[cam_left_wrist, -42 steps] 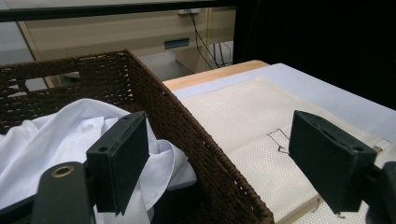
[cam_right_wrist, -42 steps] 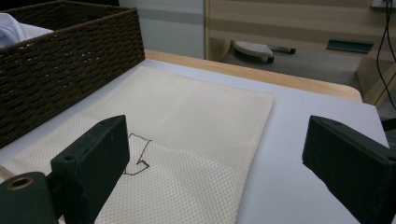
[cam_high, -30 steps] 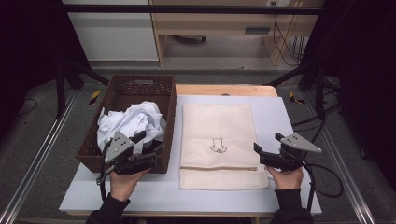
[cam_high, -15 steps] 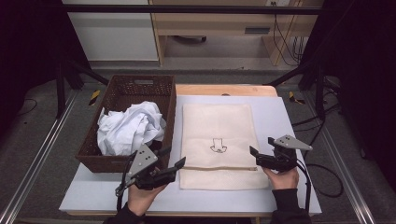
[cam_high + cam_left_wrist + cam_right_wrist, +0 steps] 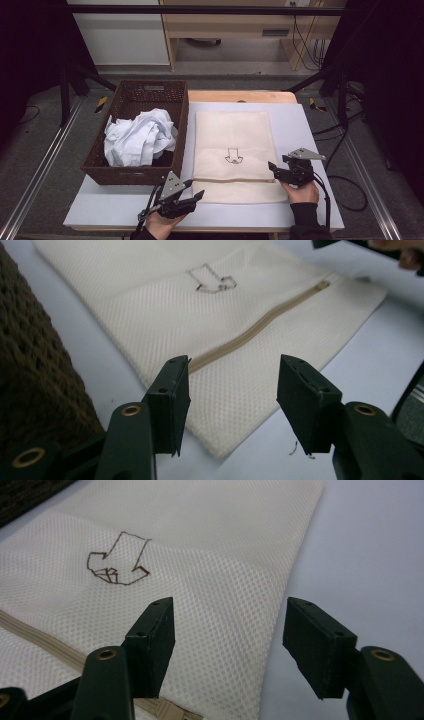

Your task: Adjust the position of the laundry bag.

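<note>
**Two open tools closing in on a zippered mesh laundry bag**

At far left, a dark woven basket (image 5: 135,172) on the bench (image 5: 310,125), heaped with crumpled white clothes (image 5: 140,137), probably waiting to be bagged. Just right of it, near the front edge, the left tool (image 5: 192,197), jaws spread wide and empty, aimed at the near left corner of the bag. In the middle of the bench, lying flat, a cream mesh laundry bag (image 5: 232,135) with a small stitched arrow emblem (image 5: 233,156) and a tan zipper (image 5: 260,330) running across its near end, seemingly closed. At the bag's right edge, the right tool (image 5: 272,169), also wide open and gripping nothing, poised by the zipper's end. Likely intent: one tool pinning the fabric, the other working the zipper.
</note>
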Tool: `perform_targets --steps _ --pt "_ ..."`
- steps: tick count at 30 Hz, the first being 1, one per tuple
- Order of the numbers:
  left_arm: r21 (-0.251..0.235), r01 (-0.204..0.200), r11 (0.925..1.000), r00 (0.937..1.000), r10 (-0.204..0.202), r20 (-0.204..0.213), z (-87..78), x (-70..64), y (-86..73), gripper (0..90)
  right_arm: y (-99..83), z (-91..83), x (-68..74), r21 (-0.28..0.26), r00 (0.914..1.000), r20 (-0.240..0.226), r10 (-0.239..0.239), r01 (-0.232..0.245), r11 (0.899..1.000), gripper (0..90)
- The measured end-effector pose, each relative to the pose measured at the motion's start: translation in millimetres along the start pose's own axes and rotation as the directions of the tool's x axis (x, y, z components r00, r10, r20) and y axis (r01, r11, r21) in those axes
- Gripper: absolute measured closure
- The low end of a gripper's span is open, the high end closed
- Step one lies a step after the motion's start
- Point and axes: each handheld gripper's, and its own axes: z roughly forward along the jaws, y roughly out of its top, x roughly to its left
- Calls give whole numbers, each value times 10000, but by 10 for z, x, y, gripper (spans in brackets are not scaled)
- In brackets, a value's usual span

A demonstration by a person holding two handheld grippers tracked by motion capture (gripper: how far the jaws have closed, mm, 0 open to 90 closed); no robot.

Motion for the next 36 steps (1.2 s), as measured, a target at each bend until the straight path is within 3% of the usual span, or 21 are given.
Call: perform_targets --steps 5,13,16,20,28,31,33,34,36 --pt "888 126 9960 9993 -94 -362 124 37 -159 482 -40 66 -24 607 9992 397 10 -34 9982 416" --pt "1707 310 9848 9990 -251 -362 283 81 -269 544 -110 145 -91 1180 9992 291 260 -293 9926 490" --pt "1687 320 9851 9991 -272 -312 288 85 -271 559 -118 169 -98 1361 9991 384 203 -253 9904 518" --pt "1735 220 9846 9995 -179 -253 297 58 -266 653 -141 208 -123 1738 9975 612 345 -447 9838 597" --pt "1769 90 9842 10000 -87 -22 302 29 -261 793 -157 227 -95 1869 9962 778 387 -527 9810 583" --pt "1677 41 9858 10000 -38 -18 289 38 -263 835 -147 216 -73 2044 9934 913 691 -866 9750 584" --pt "1662 36 9861 10000 -37 1 285 43 -261 839 -146 209 -74 2068 9922 966 784 -970 9736 635" --pt "1612 47 9869 10000 -48 2 274 54 -257 840 -146 189 -87 2144 9939 614 912 -1023 9714 779" --pt "1615 51 9869 10000 -50 -13 267 61 -253 841 -145 189 -72 2129 9949 518 870 -961 9723 823"
